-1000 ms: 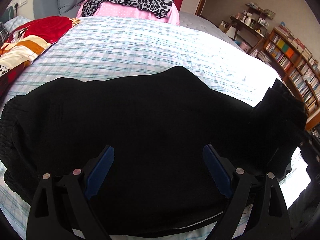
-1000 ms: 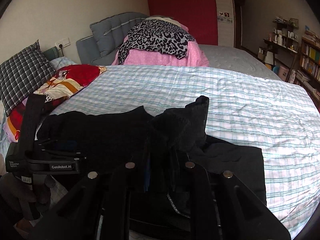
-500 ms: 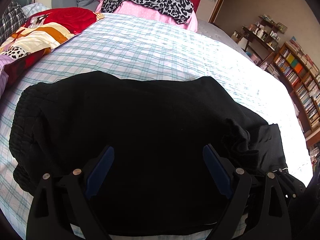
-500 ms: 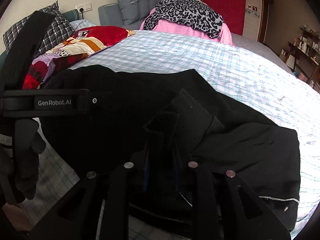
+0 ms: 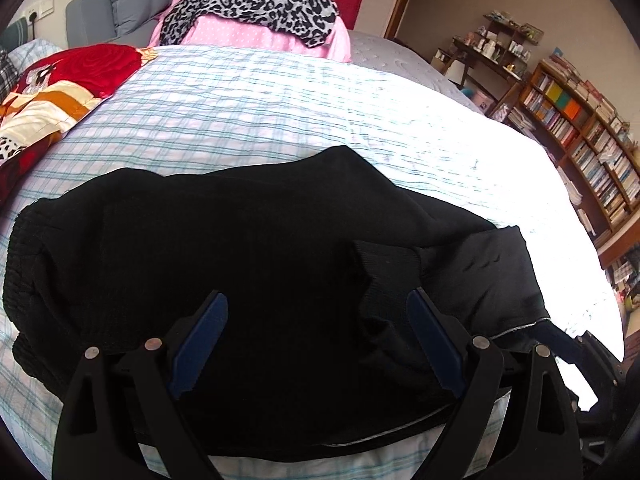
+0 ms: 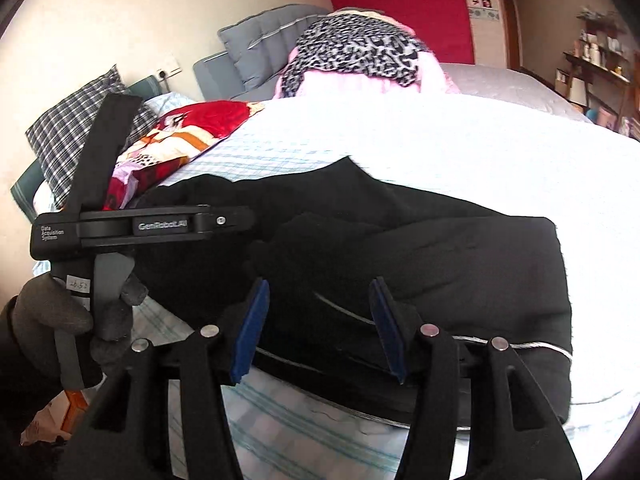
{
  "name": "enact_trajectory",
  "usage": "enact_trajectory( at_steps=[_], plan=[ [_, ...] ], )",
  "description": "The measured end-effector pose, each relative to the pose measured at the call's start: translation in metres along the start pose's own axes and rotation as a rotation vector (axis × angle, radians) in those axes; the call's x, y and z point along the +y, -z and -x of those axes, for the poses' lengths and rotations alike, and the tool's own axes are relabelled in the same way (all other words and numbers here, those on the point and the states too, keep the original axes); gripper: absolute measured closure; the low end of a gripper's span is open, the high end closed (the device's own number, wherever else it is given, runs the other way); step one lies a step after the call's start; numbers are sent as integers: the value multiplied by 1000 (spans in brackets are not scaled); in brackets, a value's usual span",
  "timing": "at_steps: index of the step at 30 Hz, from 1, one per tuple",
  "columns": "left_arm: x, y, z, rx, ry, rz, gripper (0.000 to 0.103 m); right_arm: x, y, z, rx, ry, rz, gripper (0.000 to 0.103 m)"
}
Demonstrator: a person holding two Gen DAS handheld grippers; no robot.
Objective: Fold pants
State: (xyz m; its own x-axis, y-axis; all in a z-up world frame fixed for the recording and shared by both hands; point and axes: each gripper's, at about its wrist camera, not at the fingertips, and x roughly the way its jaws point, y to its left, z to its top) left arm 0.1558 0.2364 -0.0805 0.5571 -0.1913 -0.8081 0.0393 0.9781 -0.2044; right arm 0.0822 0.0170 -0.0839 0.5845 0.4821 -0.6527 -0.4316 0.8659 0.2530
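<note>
Black pants (image 5: 248, 248) lie folded in a thick bundle on the blue-checked bed sheet (image 5: 280, 112), near its front edge. The elastic waistband is at the left, and a leg cuff rests on top at the right. My left gripper (image 5: 316, 340) is open and empty, hovering over the bundle's near edge. In the right wrist view the pants (image 6: 440, 264) lie flat. My right gripper (image 6: 320, 324) is open and empty over their near edge. The left gripper's body (image 6: 144, 226) shows at the left, held in a gloved hand.
A pink pile under a leopard-print cloth (image 5: 256, 4) sits at the head of the bed. A red patterned blanket (image 5: 60, 88) and a plaid pillow (image 6: 80, 128) lie at the left. Bookshelves (image 5: 580, 128) stand at the right, past the bed edge.
My right gripper has let go of the pant leg cuff and opened. The cuff now lies on top of the bundle. My left gripper stayed open above the pants.
</note>
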Motion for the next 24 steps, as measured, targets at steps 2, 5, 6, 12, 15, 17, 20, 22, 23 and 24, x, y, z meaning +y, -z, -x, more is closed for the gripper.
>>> enact_trajectory(
  at_steps=[2, 5, 6, 12, 15, 17, 20, 22, 23, 24],
  plan=[
    [-18, 1, -7, 11, 13, -27, 13, -26, 7, 17, -12, 58, -53, 49],
    [-41, 2, -18, 19, 36, -58, 13, -65, 17, 35, -22, 144, -140, 49],
    [-49, 2, -22, 18, 40, -72, 13, -77, 20, 38, -17, 168, -161, 49],
    [-71, 6, -70, 93, -47, -151, 13, -126, 45, 20, 113, 177, -245, 49],
    [-56, 18, -93, 139, -114, -147, 11, -128, 56, 13, 175, 173, -236, 49],
    [-48, 22, -95, 120, -83, -144, 11, -125, 61, 11, 197, 170, -214, 49],
    [-52, 21, -97, 119, -102, -153, 11, -119, 66, 10, 207, 198, -165, 49],
    [-52, 17, -96, 125, -102, -143, 11, -116, 63, 11, 223, 211, -144, 49],
    [-52, 14, -95, 126, -101, -135, 11, -117, 60, 14, 226, 211, -147, 49],
    [-51, 11, -92, 123, -100, -128, 11, -119, 56, 19, 216, 209, -155, 49]
  ],
)
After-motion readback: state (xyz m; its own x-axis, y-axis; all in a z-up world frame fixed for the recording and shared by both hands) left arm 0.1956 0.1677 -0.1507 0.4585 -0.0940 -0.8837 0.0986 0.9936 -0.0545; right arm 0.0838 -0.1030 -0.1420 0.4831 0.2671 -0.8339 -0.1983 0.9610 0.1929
